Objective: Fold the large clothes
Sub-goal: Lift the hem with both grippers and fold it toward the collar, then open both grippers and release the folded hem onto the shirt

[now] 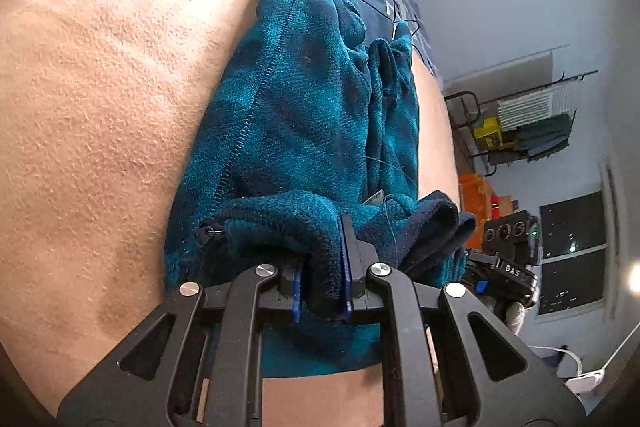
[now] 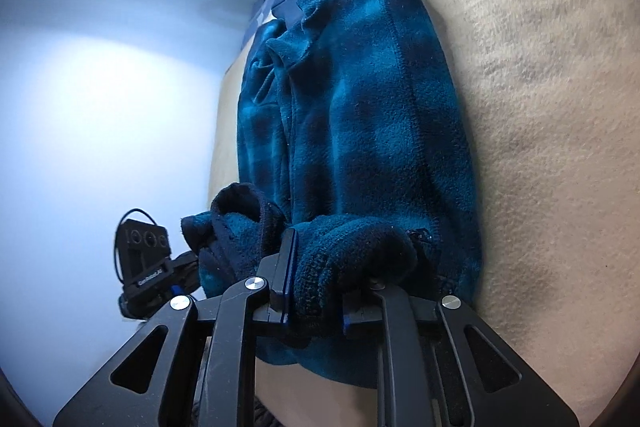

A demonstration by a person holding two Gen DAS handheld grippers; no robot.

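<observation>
"DAS" on the right claw (image 1: 514,269)

In the left wrist view, the left gripper (image 1: 323,291) has its fingertips buried in the fleece (image 1: 304,115), whose near hem is hidden behind the linkage. The right gripper (image 2: 314,291) likewise has one pad (image 2: 289,267) showing and the other covered by fabric. The bed (image 1: 100,107) runs past the frame edge. Items on the rack (image 1: 520,123) are too small to identify.
</observation>
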